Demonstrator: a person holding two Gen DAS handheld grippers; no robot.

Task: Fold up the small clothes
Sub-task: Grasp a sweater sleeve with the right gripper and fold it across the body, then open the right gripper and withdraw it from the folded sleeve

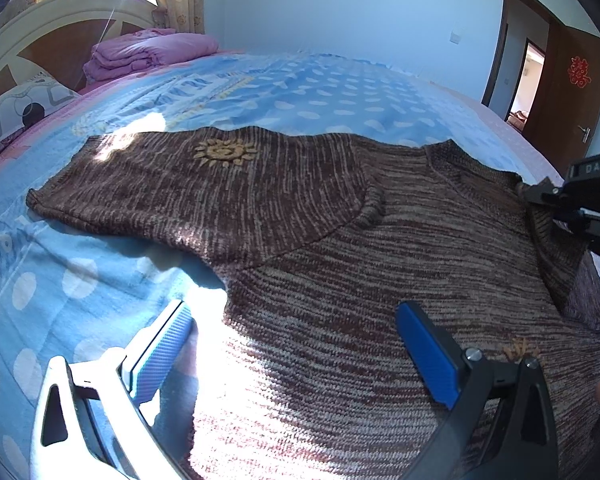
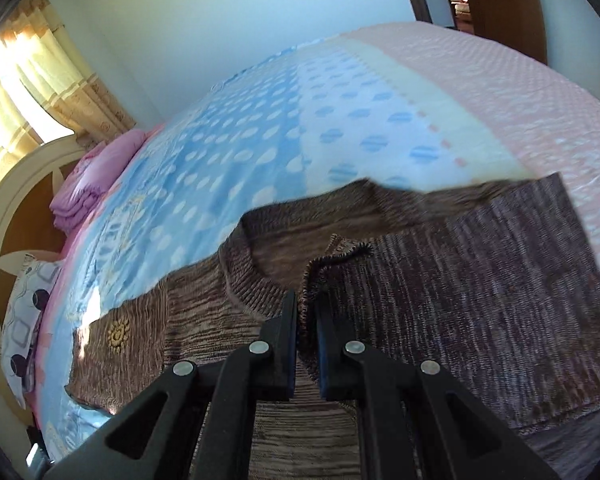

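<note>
Knit: a brown marled sweater (image 1: pixel 380 248) is spread flat on the bed (image 1: pixel 332 92), over a blue dotted sheet (image 1: pixel 52 280).
Long axis: the sweater is laid across the left wrist view, one sleeve (image 1: pixel 188 188) stretched out to the far left and bearing a yellow sun patch (image 1: pixel 225 153), the collar (image 1: pixel 452 160) at the far right.
Right tongs (image 2: pixel 306 320): clenched on a pinch of the sweater at the shoulder just right of the collar; a ridge of knit is seen standing up between the pads, so that edge is lifted off the bed.
Left tongs (image 1: pixel 296 340): released, the blue pads held wide apart above the near body of the sweater, with nothing gripped between them.
Right sleeve (image 2: pixel 500 280): seen in the right wrist view as a darker panel on the right; whether it is already turned over the body cannot be told.
Key relation: the flat left sleeve is found far and to the left of the left tongs, well apart from the right tongs, so the left hand is judged the nearer one for it.
Next move, as judged: the held shoulder would be carried leftward across the body, the fold line running from collar towards hem.
Risk: the loose knit may sag or bunch at the collar.
</note>
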